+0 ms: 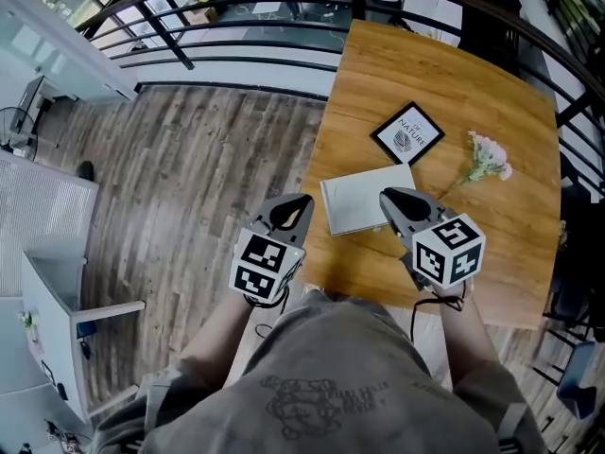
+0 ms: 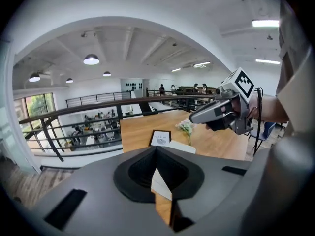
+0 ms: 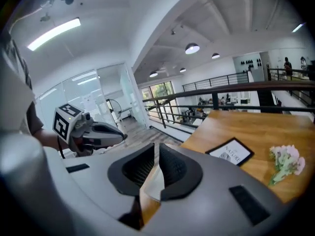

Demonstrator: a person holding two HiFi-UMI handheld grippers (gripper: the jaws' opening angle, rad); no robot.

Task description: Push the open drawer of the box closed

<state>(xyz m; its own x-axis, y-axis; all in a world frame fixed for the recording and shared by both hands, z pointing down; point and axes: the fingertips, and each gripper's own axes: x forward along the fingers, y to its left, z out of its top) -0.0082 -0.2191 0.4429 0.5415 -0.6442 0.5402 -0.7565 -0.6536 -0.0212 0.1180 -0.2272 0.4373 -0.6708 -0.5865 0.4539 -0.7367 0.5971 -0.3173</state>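
flooring of grey-brown planks (image 1: 189, 168) fills the left side, with a white cabinet (image 1: 52, 301) at the far left and a dark railing (image 1: 236, 28) along the far side.

left gripper (image 1: 295, 204): held over the floor, just off the left edge of the wooden table (image 1: 492, 253), its tip pointing toward the table. in the left gripper view its jaws meet at the tip and nothing sits between them. the white box and a strip of table top show only through the gap lower down.

white box (image 1: 359, 201): lies flat on the table, close to the left edge and near the person, between the two gripper tips as seen from above. it is a low, pale rectangle. no view shows its drawer clearly enough to say how far it stands out.

right gripper (image 1: 392, 200): held above the table, its tip over the box's right end. whether it touches the box cannot be told. in the right gripper view its jaws stand nearly together with a thin slit between them, and nothing is held.

framed card (image 1: 407, 133): black-bordered, flat on the table beyond the box, apart from it.

flower sprig (image 1: 485, 159): pale blooms, lying to the right of the card, well apart from the box.
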